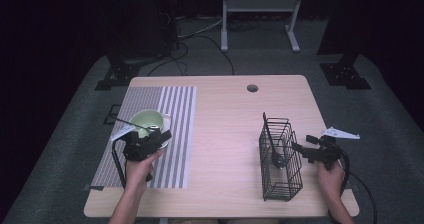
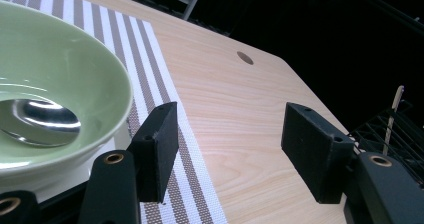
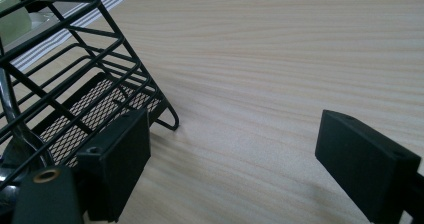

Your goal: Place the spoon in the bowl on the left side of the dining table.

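Observation:
A pale green bowl (image 1: 147,120) sits on a striped placemat (image 1: 175,109) at the table's left. In the left gripper view the bowl (image 2: 60,69) holds a metal spoon (image 2: 42,121). My left gripper (image 1: 162,136) is at the bowl's near right side and is open (image 2: 232,124); its left jaw is close beside the rim and nothing is between the jaws. A black wire basket (image 1: 280,159) stands at the right with a dark utensil (image 1: 276,159) inside. My right gripper (image 1: 300,149) is just right of the basket, open (image 3: 235,134) over bare wood, with the basket (image 3: 75,84) next to its left jaw.
The wooden table (image 1: 225,134) has a round cable hole (image 1: 252,88) near its far edge. Bare wood lies between placemat and basket. A thin wooden stick (image 2: 392,119) rises from the basket. Cables trail from both grippers. A white frame (image 1: 260,14) stands on the floor beyond.

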`<state>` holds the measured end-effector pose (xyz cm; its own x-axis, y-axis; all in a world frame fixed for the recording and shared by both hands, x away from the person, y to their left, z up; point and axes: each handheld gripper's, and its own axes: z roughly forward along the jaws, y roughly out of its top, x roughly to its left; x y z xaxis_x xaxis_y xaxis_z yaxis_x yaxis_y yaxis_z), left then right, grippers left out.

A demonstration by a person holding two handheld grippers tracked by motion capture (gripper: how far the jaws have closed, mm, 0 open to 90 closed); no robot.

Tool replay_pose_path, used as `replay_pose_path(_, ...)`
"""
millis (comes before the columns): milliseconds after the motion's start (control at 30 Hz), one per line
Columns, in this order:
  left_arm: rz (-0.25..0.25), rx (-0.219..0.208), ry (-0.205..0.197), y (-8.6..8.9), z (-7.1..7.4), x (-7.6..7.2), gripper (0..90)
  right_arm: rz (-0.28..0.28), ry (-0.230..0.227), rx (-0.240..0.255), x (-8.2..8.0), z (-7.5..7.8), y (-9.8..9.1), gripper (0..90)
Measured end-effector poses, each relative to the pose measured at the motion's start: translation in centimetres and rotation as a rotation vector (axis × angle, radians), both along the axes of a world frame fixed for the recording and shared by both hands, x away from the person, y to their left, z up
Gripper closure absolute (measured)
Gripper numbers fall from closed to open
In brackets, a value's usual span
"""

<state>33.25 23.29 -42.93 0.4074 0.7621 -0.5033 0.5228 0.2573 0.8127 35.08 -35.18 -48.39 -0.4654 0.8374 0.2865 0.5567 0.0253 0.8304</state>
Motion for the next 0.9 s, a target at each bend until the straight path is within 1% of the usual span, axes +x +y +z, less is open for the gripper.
replay_pose_path(100, -0.005, -0.003, 0.002, -0.5, -0.1, 0.0, 39.4, 0.0, -0.002, 0.003, 0.0, 0.0, 0.0, 13.4)
replay_pose_path(167, -0.013, 0.003, 0.0, -0.6, -0.1, 0.1, 39.3, 0.0, -0.002, 0.003, 0.0, 0.0, 0.0, 13.4)
replay_pose_path(200, -0.014, -0.002, 0.0, -1.0, -0.2, 0.1, 39.2, 0.0, -0.002, 0.002, -0.1, 0.0, 0.0, 13.4)
replay_pose_path(500, -0.035, -0.001, 0.001, -2.1, -0.4, 0.3, 38.7, 0.002, -0.001, -0.007, 0.0, 0.0, 0.1, 13.4)
replay_pose_path(567, -0.048, 0.006, 0.004, -2.7, -0.5, 0.2, 38.4, 0.003, -0.002, -0.009, 0.0, 0.0, 0.1, 13.3)
replay_pose_path(633, -0.054, 0.013, 0.005, -2.8, -0.6, 0.2, 38.2, 0.003, -0.001, -0.008, 0.0, 0.0, 0.1, 13.4)
replay_pose_path(667, -0.063, 0.013, 0.009, -3.2, -0.7, 0.2, 38.2, 0.003, -0.001, -0.008, 0.0, 0.0, 0.1, 13.4)
replay_pose_path(733, -0.067, 0.01, 0.015, -3.3, -0.8, 0.2, 38.2, 0.004, -0.002, -0.008, 0.0, 0.0, 0.1, 13.4)
replay_pose_path(800, -0.082, 0.025, 0.017, -3.8, -1.1, 0.2, 38.1, 0.005, -0.003, -0.009, 0.0, 0.0, 0.1, 13.4)
replay_pose_path(900, -0.09, 0.025, 0.023, -4.2, -1.3, 0.1, 37.9, 0.004, -0.003, -0.006, 0.0, 0.0, 0.1, 13.4)
